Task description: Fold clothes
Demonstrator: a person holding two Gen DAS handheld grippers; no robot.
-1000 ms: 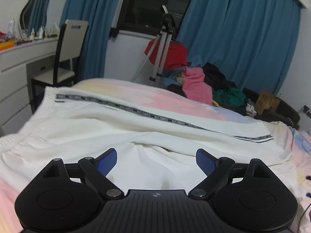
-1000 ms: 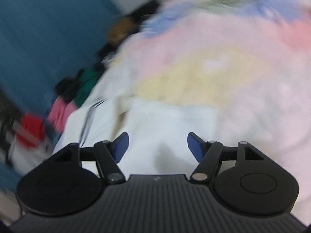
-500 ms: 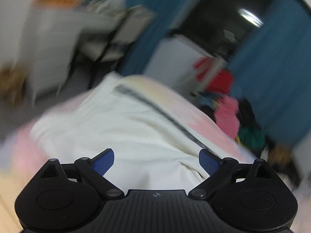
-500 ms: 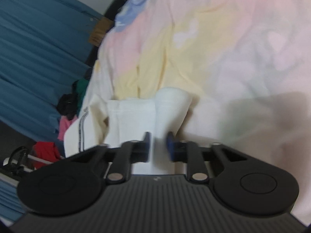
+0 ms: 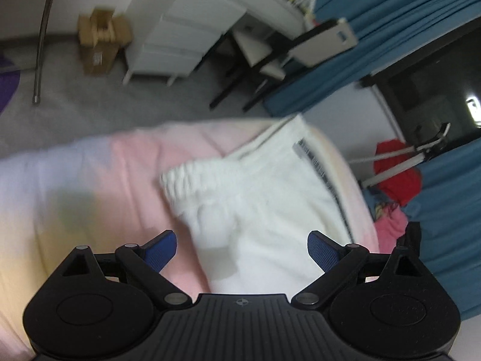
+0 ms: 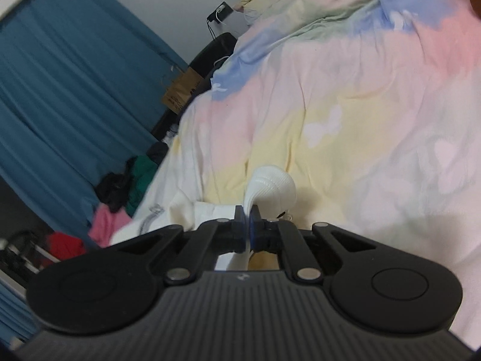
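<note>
The wide bed with the pastel pink, yellow and blue cover (image 6: 375,96) is your landmark. On it lie the white soft trousers with a dark patterned side stripe (image 5: 270,198), their ribbed waistband bunched toward the floor side of the bed. Beside the bed, a heap of red, pink and green clothes (image 6: 120,198) waits under the blue curtain.

Your right gripper (image 6: 248,225) is pressed together and pinches a ribbed white hem of the trousers; its jaws have just been closing on this cloth. Your left gripper (image 5: 242,249) stands spread above the waistband and holds nothing.

The risk, I think: the right pinch takes only a thin edge, so a quick pull may slip it out. If the left gripper closes on one layer only, the fold becomes crooked.

No container is visible here.
</note>
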